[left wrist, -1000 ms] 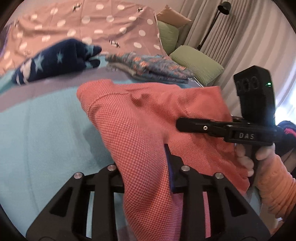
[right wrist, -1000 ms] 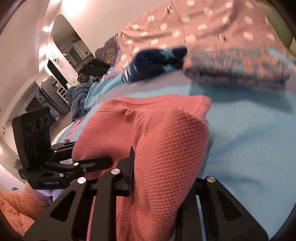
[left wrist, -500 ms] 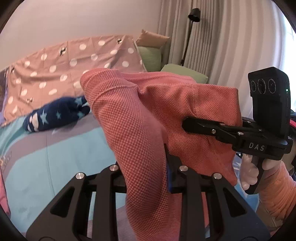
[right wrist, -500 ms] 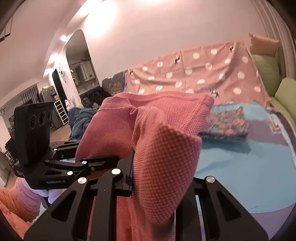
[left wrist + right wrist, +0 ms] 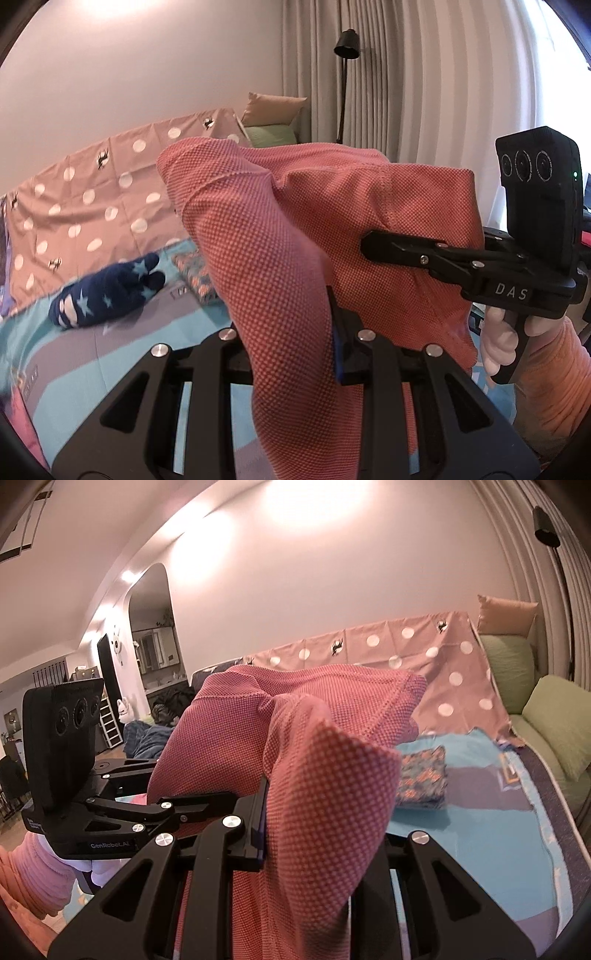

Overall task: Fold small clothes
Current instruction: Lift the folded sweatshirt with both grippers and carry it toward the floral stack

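A coral waffle-knit garment (image 5: 332, 206) hangs in the air above the bed, held up by both grippers. My left gripper (image 5: 295, 332) is shut on one edge of it; cloth drapes over the left finger, and the blue pad of the other presses the fabric. In the right wrist view the same garment (image 5: 314, 709) bunches over my right gripper (image 5: 314, 812), which is shut on it too. Each gripper shows in the other's view: the right gripper (image 5: 371, 245) bites the cloth at the right, the left gripper (image 5: 221, 801) at the left.
On the teal bed cover (image 5: 480, 830) lie a navy star-patterned garment (image 5: 107, 291) and a folded patterned garment (image 5: 421, 779). A pink dotted sheet (image 5: 92, 192) covers the back. Green cushions (image 5: 554, 716) and a floor lamp (image 5: 347, 48) stand to the right.
Both grippers have risen together with the coral garment, lifting it off the bed. The views now tilt up to the wall and curtains.
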{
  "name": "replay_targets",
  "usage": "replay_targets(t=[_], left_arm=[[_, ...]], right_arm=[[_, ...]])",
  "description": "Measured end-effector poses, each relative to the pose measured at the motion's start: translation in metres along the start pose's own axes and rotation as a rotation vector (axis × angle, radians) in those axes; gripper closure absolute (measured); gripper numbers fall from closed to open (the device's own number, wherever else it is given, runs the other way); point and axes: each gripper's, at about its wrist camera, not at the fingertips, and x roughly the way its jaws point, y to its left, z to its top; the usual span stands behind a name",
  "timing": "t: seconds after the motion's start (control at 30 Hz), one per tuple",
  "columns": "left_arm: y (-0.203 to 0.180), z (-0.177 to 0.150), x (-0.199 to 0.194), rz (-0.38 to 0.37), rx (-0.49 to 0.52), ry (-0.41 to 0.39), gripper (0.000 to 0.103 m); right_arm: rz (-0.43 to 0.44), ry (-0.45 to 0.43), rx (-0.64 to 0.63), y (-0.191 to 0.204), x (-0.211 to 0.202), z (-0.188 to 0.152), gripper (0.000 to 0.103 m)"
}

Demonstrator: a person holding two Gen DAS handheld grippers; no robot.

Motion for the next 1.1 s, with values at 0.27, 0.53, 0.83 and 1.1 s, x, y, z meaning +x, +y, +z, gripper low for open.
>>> replay_targets(t=[0.27, 0.53, 0.83, 1.1], left_arm=[[0.004, 0.044, 0.031, -0.003, 0.06, -0.029, 0.076], [0.034, 0.119, 0.079, 0.003, 0.092, -0.076, 0.076], [0.072, 0.166, 0.143, 0.03, 0.052, -0.074, 0.076], [0.116, 0.16, 0.2, 0.072, -0.007, -0.01, 0.076]], right_arm=[[-0.032, -0.054, 0.003, -0.034, 0.009, 0.029, 0.083], [-0.08, -0.095, -0.002, -0.083, 0.046, 0.094, 0.083], [-0.094, -0.063, 0.057, -0.14, 0.109, 0.14, 0.083], [-0.098, 0.011, 0.07, -0.162, 0.182, 0.134, 0.083]])
